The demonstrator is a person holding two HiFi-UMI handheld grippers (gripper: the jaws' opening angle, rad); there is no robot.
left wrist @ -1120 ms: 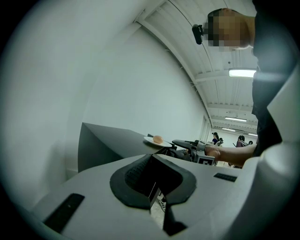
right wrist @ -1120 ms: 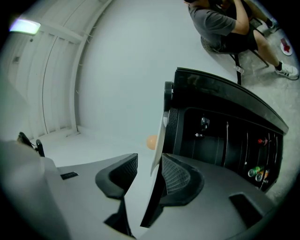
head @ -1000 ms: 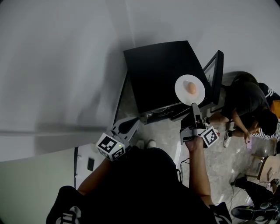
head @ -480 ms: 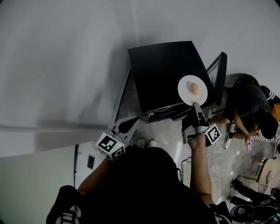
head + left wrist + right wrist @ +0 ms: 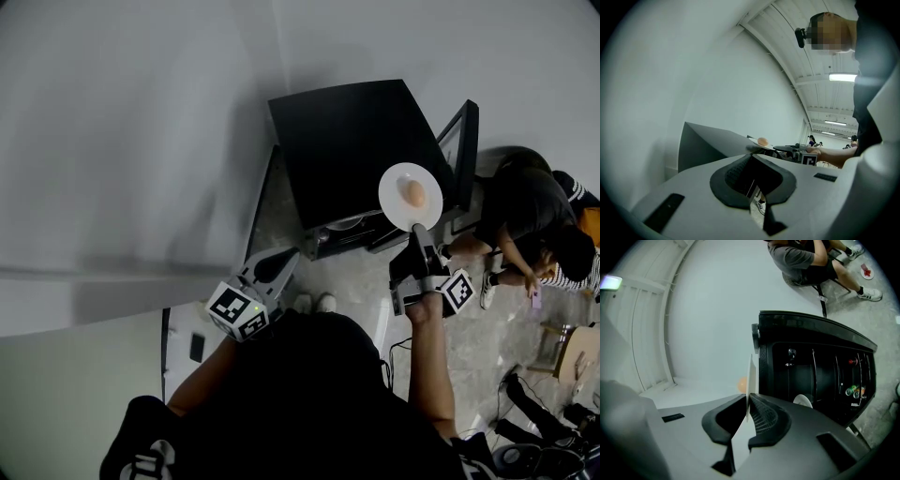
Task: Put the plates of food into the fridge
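Right tool, jaws just closing, clamps round white plate of tan food over open black fridge's 4 o'clock corner; left tool together, empty.

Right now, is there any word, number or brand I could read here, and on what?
No readable text anywhere.
Cube on left claw: black-and-white square pattern, no letters.
Cube on right claw: same.
Cans in the fridge: labels too small to read.
Plate: blank.

Food on plate too small to identify.
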